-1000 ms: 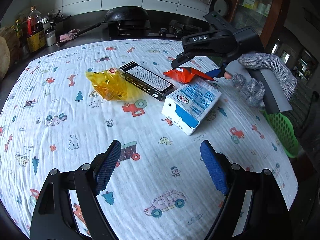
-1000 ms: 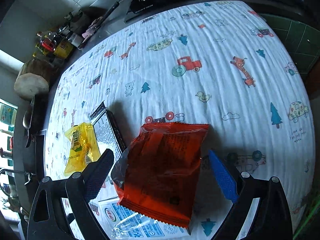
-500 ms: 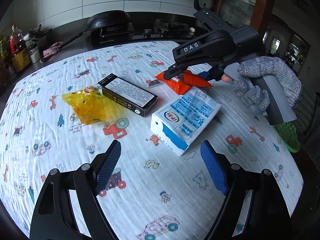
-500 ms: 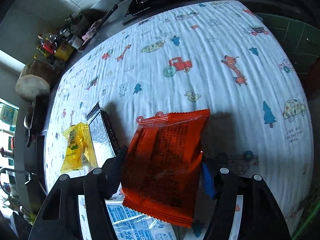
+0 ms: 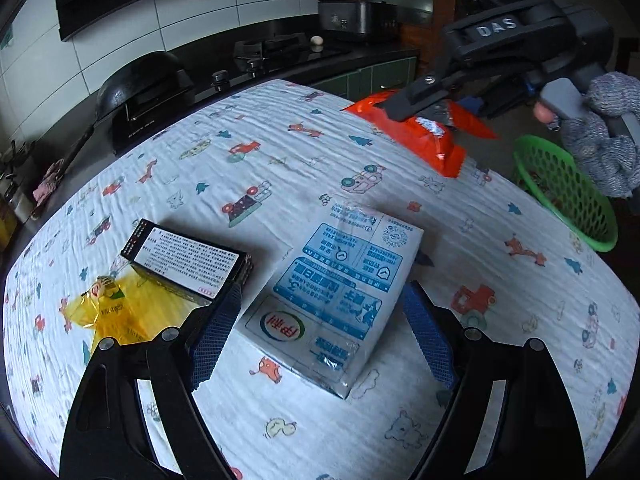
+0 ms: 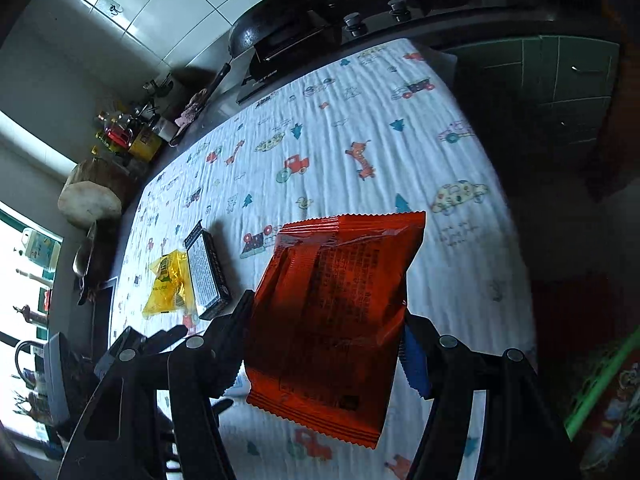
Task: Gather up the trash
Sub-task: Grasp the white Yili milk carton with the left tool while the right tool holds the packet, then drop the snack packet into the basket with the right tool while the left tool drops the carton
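Nearest the left wrist camera, the left gripper [image 5: 320, 332] has its blue-padded tongs spread apart on either side of the white and blue carton [image 5: 334, 300], the near corner of the box sitting between them but not pinched. The carton looks boxy and fairly stiff under a glossy film wrap, so it is probably slick; a hold across its two long flat sides, near the middle, seems safest. At about ten o'clock from it lies the black box [image 5: 188, 264], close by, with the crinkled yellow wrapper [image 5: 116, 312] tucked against its near end; that wrapper should be featherlight and soft, best pinched at a bunched fold. Farther off at one o'clock, the right gripper [image 6: 324, 344] is clamped on the orange packet [image 6: 336, 312], which hangs clear above the patterned tablecloth [image 5: 280, 168]; the packet looks thin, light and crackly, likely to slip if held only by its sealed edge. The green basket [image 5: 568, 196] sits beyond the table's rim at two o'clock, just beside the gloved hand [image 5: 604, 136]. The cloth past the carton offers open room, while the dark stove counter [image 5: 280, 52] closes off the far side at twelve.
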The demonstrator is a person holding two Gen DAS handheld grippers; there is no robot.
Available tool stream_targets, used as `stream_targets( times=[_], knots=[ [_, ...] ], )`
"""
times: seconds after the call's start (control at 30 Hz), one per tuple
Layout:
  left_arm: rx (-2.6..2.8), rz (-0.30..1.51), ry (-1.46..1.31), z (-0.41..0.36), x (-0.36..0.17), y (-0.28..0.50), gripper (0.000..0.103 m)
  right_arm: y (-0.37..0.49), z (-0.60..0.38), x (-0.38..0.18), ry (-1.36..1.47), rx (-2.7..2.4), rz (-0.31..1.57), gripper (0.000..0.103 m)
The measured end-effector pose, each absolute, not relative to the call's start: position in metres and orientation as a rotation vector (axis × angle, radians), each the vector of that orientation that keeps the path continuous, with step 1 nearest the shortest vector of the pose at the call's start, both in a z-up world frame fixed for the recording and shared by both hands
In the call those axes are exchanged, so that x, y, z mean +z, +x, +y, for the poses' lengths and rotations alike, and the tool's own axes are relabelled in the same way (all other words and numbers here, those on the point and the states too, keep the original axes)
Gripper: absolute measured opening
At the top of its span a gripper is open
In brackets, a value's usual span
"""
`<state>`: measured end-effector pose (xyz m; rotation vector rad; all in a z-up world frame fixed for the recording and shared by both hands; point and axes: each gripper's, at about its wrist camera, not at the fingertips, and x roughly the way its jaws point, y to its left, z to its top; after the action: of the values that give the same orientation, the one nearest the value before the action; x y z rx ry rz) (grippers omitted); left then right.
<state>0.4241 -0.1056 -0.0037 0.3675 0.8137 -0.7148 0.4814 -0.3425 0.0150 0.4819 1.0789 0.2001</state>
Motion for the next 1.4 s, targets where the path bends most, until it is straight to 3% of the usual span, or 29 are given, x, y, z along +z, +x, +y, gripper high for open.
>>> stream_targets(
  times=[0.53,0.9,1.27,1.4],
  knots=[
    [-0.766,0.846,0.508,-0.138,-0.023,0.442,0.084,0.372,-0.43,0.003,0.505,0.071,1.048,0.063],
    [-0.69,0.849,0.48,-0.144,-0.018,0.423,0.068,0.3,-0.491,-0.008,0.497,-0.109,1.006,0.063],
    [-0.767,0.805,0.348,-0.175,0.025,0.37,0.066,0.245,-0.554,-0.022,0.494,-0.297,0.982,0.079],
    [-0.832,0.779,0.345,-0.204,0.04,0.345,0.066,0.224,-0.564,-0.022,0.515,-0.296,0.966,0.081]
  ],
)
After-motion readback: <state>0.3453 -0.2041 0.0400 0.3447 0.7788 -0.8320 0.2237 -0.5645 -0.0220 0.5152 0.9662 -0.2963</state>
